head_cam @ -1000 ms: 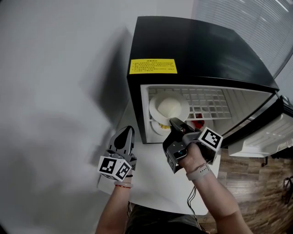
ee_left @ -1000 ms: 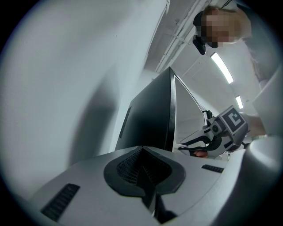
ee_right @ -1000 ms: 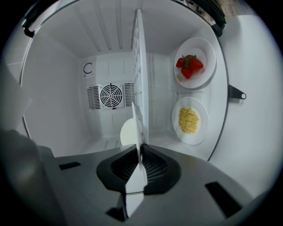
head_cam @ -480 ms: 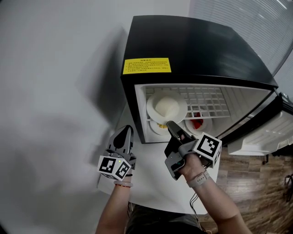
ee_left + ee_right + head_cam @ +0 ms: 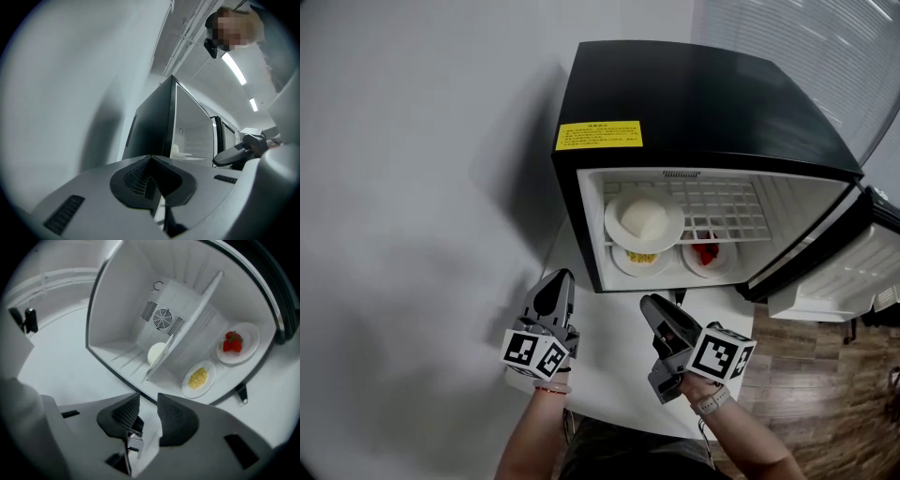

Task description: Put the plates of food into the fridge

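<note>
Status: all three plates sat inside the fridge. The plate with the white mound was on the wire shelf. The plate of yellow food and the plate of red food were side by side on the floor below it. Door was open, swung to the right.

Right gripper: jaws had just been opening and stood spread with nothing between them, over the table in front of the fridge opening. Left gripper: jaws pressed together, empty, near the fridge's left front corner.

Handling, my read: the plates look stiff, shallow and smooth-rimmed, light but likely breakable. The food sits loose on top, so keep them level. Pinch the near rim, clear of the food; expect it to be slippery under the pads.

View differences:
- Right gripper view, rolled, looked straight into the cavity. It showed the fan grille on the back wall and all three plates clearly.
- Head view alone showed the yellow label on top, both grippers and the door.
- Left gripper view caught the fridge side-on, with no readable plates.
</note>
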A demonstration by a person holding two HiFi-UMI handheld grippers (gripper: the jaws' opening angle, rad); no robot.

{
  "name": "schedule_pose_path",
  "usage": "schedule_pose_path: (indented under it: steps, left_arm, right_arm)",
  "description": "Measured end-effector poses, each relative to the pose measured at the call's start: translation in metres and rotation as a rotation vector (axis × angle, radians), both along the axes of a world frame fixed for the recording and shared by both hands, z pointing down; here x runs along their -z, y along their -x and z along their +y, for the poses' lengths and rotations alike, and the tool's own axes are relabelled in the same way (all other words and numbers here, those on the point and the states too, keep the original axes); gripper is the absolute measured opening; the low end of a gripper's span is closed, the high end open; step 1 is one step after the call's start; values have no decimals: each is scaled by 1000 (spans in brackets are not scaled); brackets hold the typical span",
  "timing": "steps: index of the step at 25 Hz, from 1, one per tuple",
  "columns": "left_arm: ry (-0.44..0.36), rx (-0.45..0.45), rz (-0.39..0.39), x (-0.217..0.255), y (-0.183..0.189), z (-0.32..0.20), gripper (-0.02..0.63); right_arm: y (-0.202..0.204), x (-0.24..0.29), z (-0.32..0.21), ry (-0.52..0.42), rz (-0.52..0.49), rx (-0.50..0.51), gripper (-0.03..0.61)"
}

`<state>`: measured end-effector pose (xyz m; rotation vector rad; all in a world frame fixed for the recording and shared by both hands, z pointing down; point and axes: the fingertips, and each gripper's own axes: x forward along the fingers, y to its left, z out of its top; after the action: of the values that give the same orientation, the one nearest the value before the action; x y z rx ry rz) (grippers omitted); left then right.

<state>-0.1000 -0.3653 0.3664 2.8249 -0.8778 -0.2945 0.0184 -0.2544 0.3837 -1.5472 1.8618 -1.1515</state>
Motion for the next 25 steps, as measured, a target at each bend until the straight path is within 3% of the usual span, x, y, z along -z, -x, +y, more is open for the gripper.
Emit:
schedule_pose_path:
  steps: [2, 5, 9, 17, 25]
  left_arm:
    - [-3, -11, 2, 4, 4, 13, 6]
    - [12, -22, 11, 11, 9, 35, 6]
    - [14, -49, 10, 20, 8, 67, 6]
    - [6, -127, -8, 22, -10, 140, 6]
    - [4, -178, -5, 23, -27, 177, 6]
  right_arm:
    - [-6, 1, 15, -38, 150, 16, 120]
    - [-22, 1, 43, -58, 407, 7, 60]
    - [-44, 4, 81, -73, 595, -41, 8]
    - [-64, 9, 144, -94, 736, -124, 6]
    - [-80, 14, 178, -91, 789, -217, 5]
